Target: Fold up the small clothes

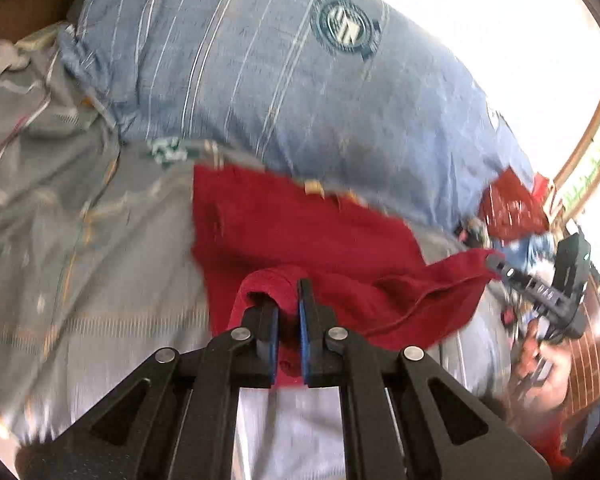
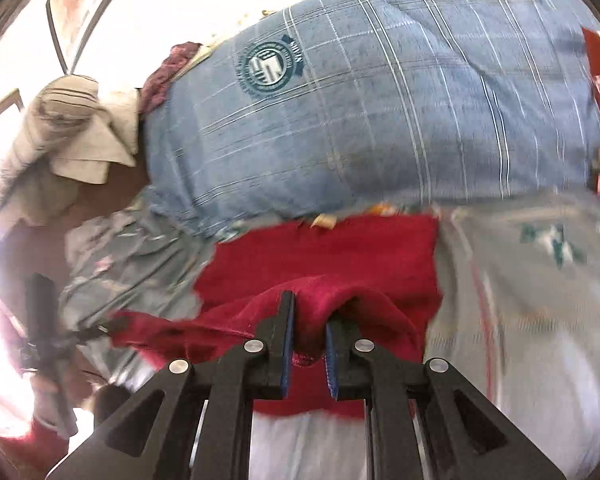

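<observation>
A small red garment (image 1: pixel 308 236) lies on a grey patterned bedsheet (image 1: pixel 80 240), below a blue checked pillow (image 1: pixel 300 92). My left gripper (image 1: pixel 288 300) is shut on the garment's near left edge and lifts it over the rest. In the same view my right gripper (image 1: pixel 496 260) pinches the garment's right corner. In the right wrist view my right gripper (image 2: pixel 310 312) is shut on a fold of the red garment (image 2: pixel 332 252), and my left gripper (image 2: pixel 116 326) shows at the far left holding the other end.
The blue pillow (image 2: pixel 380 112) with a round badge fills the back. A beige cloth pile (image 2: pixel 76 128) sits at its left end. More red cloth (image 1: pixel 508 204) lies by the pillow's right end, near a wooden frame (image 1: pixel 580 152).
</observation>
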Motion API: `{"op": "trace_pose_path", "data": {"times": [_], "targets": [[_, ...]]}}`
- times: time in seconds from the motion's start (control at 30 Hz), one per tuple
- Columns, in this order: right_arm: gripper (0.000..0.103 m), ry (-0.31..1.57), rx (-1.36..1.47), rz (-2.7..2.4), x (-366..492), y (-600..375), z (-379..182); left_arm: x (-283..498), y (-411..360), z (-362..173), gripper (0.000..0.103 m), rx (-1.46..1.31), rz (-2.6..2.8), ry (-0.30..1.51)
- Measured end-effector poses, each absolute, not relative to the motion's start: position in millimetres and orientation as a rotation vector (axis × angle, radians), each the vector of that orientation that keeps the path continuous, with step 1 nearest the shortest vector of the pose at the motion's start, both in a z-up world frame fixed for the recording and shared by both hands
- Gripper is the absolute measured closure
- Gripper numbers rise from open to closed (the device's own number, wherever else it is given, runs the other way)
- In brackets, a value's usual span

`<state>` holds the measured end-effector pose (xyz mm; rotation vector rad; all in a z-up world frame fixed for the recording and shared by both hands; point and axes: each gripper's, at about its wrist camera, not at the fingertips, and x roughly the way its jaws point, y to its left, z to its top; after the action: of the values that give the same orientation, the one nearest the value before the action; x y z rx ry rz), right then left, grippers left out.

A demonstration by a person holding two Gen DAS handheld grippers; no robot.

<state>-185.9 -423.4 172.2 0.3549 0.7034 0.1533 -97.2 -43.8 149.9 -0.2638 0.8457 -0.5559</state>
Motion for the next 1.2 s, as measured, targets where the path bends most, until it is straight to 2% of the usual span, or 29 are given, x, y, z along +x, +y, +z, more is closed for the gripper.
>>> {"op": "trace_pose_path", "data": {"times": [0.2,0.43,0.5,0.53,0.57,0.63,0.67,0.7,0.77,0.83,0.93,1.2], "targets": [[0.091,0.678,0.381,0.114,-114,-439,163,-19,-66,142,0.097,-0.240,-0.497,0.809],[0.091,0.798,0.398,0.050,-26,-459,113,57,-82,100,0.097,-0.249,-0.438,0.889],[0.086,0.821,0.456,0.041,-9,-467,93,71,-91,87,0.095,-0.232,-0.428,0.936],[0.076,0.828,0.480,0.033,-5,-470,84,75,-94,84,0.094,-0.229,-0.428,0.961],[0.070,0.844,0.502,0.036,1,-474,76,79,-95,82,0.089,-0.228,-0.430,0.975],[0.043,0.832,0.543,0.054,-1,-482,74,82,-95,84,0.076,-0.232,-0.458,0.984],[0.041,0.793,0.570,0.050,-10,-488,79,81,-95,87,0.060,-0.234,-0.480,0.977],[0.037,0.762,0.581,0.039,-17,-492,85,76,-93,93,0.038,-0.229,-0.496,0.950],[0.037,0.720,0.586,0.017,-35,-500,98,66,-92,106,0.018,-0.195,-0.430,0.868],[0.042,0.714,0.572,0.039,-43,-498,104,55,-91,116,0.018,-0.168,-0.409,0.788],[0.052,0.756,0.477,0.049,-40,-483,102,57,-99,110,0.018,-0.158,-0.408,0.830],[0.053,0.847,0.356,0.004,14,-457,69,94,-119,61,0.018,-0.105,-0.301,0.952]]}}
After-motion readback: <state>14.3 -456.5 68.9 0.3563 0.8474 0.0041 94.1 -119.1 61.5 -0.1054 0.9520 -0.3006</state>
